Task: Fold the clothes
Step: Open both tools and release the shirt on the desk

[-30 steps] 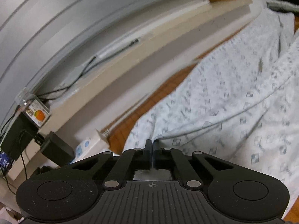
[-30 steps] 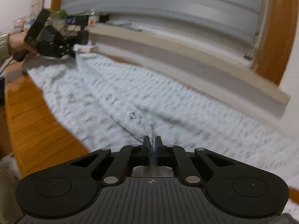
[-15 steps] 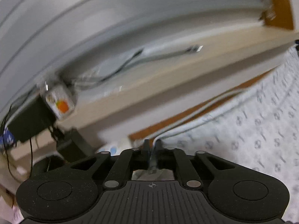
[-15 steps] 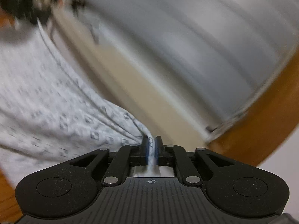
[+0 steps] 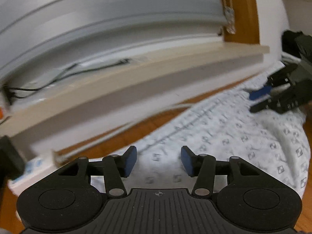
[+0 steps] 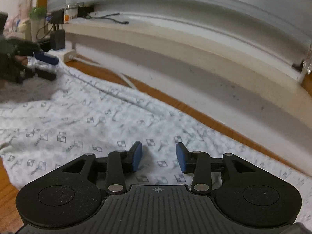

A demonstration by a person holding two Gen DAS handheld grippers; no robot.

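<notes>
A white garment with a small grey printed pattern [image 5: 234, 140] lies spread flat on the wooden table, its far edge along the wall; it also shows in the right wrist view [image 6: 93, 120]. My left gripper [image 5: 159, 160] is open and empty, just above the cloth's left end. My right gripper [image 6: 159, 157] is open and empty above the cloth's right part. Each gripper shows in the other's view: the right one at the far right [image 5: 273, 97], the left one at the far left [image 6: 33, 62], both open.
A beige window ledge [image 5: 136, 89] and grey blinds run along the back. A white power strip [image 6: 66, 55] with a black adapter [image 6: 57, 39] and cables sits at the back left. Bare wooden table [image 6: 7, 191] shows in front of the cloth.
Both grippers were shut on the garment's edge and carried it toward the wall. Now both have opened and let go, and the cloth lies flat on the table.
</notes>
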